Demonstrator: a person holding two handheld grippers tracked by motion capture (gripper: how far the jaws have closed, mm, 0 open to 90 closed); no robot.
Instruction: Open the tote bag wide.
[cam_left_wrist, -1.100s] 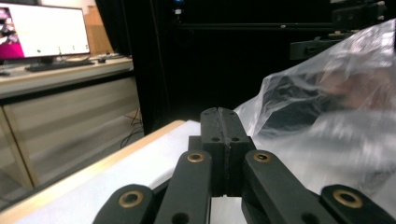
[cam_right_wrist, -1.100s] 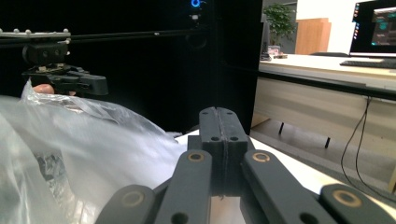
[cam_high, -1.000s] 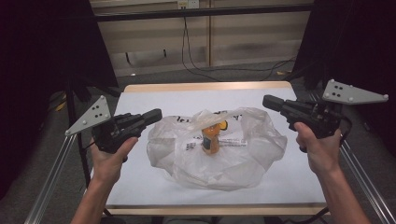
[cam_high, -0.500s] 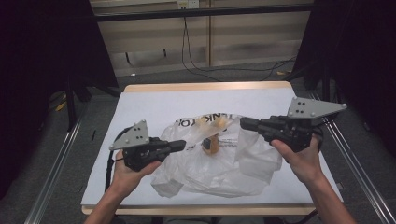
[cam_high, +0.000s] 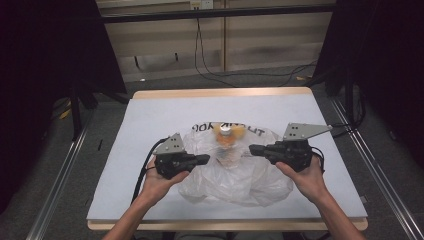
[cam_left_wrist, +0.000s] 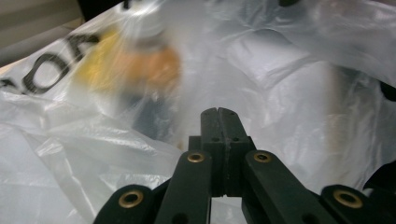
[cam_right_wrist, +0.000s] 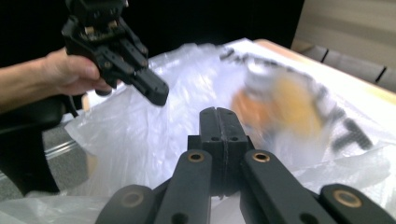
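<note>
- At mid-table lies the plastic bag (cam_high: 235, 172), thin, translucent, crumpled, black lettering on its far side; it rests flat on the white table cover (cam_high: 150, 120).
- Inside it I make out a bottle (cam_high: 226, 136), pale cap, orange-yellow body, blurred through the film.
- Left gripper (cam_high: 204, 159) sits at the bag's left edge, jaws pressed together on nothing; contact with the film I cannot confirm.
- Right gripper (cam_high: 254, 148) mirrors it at the right edge, jaws likewise closed and empty.
- Progress, my judgement: early. Bag not yet gripped, bottle not yet out; grasping the film remains.
</note>
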